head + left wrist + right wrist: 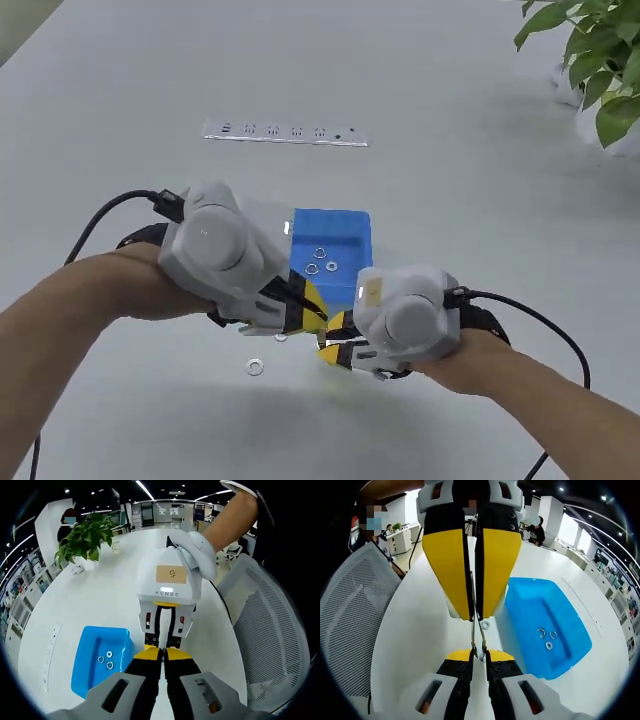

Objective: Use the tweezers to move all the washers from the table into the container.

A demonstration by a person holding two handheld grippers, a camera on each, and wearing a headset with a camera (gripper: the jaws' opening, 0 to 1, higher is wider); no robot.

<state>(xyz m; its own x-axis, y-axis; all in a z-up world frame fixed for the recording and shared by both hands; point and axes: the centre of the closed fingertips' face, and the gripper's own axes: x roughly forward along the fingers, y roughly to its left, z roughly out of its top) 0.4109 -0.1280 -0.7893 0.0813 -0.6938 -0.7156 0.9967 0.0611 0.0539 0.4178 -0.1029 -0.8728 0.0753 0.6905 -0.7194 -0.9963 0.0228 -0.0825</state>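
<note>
My left gripper (312,310) and right gripper (335,345) meet tip to tip just in front of the blue container (330,222). Thin metal tweezers (476,636) run from the left gripper's (475,615) shut yellow jaws down to the right gripper (479,656), whose jaws close on their narrow end. Three washers (320,260) lie inside the container (565,625). One washer (485,625) lies on the table beside the tweezers, close to the container wall. Another washer (255,367) lies nearer me. In the left gripper view, my left gripper (162,654) faces the right gripper (162,641).
A white power strip (285,132) lies farther back on the table. A potted plant (590,60) stands at the far right corner. A mesh chair (270,630) is beside the table.
</note>
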